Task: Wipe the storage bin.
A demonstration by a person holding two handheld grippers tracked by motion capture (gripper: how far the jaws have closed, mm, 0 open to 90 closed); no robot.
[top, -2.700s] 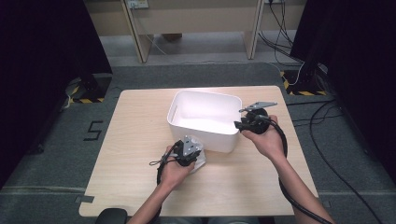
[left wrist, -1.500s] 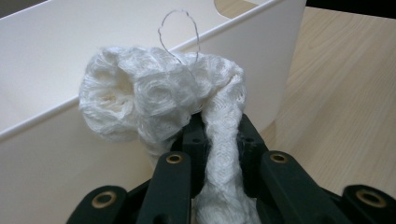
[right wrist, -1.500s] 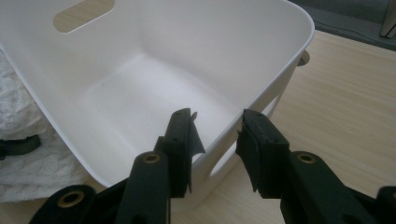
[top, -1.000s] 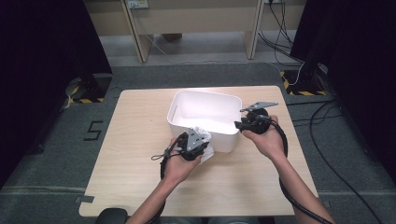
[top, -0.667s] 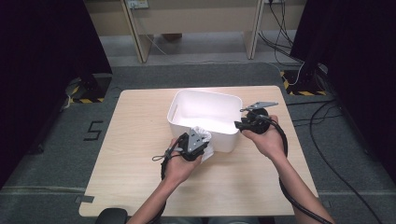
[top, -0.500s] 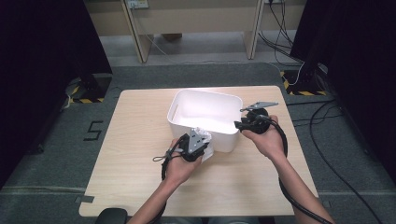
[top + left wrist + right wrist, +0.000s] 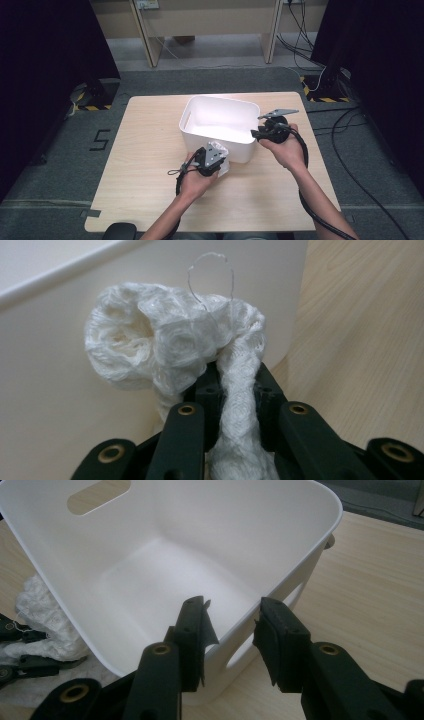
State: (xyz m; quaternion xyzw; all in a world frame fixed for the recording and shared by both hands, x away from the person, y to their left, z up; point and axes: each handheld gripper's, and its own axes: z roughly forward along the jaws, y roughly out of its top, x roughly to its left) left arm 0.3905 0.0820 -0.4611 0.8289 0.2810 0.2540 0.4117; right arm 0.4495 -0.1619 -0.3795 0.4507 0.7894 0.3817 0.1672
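Observation:
A white plastic bin (image 7: 196, 136) stands at the middle of the wooden table (image 7: 145, 165). My left gripper (image 7: 218, 159) is shut on a bunched white lace cloth (image 7: 224, 165), held just in front of the bin's near wall. In the left gripper view the cloth (image 7: 165, 345) bulges above the closed jaws of the left gripper (image 7: 235, 385), with a thin loose thread looping over it. My right gripper (image 7: 254, 134) is at the bin's right rim. In the right gripper view the right gripper (image 7: 232, 622) straddles that rim (image 7: 300, 575), one jaw inside, one outside, clamped on the wall.
The bin's inside (image 7: 165, 575) holds nothing, and slot handles are cut into its end walls. Bare table lies to the left and along the near edge. Dark curtains, cables and desk legs surround the table on a grey floor (image 7: 225, 80).
Since the earliest frame my left gripper has carried the cloth a little toward the bin's near wall. Over the last second it has barely shifted. The right gripper and the bin have stayed put.

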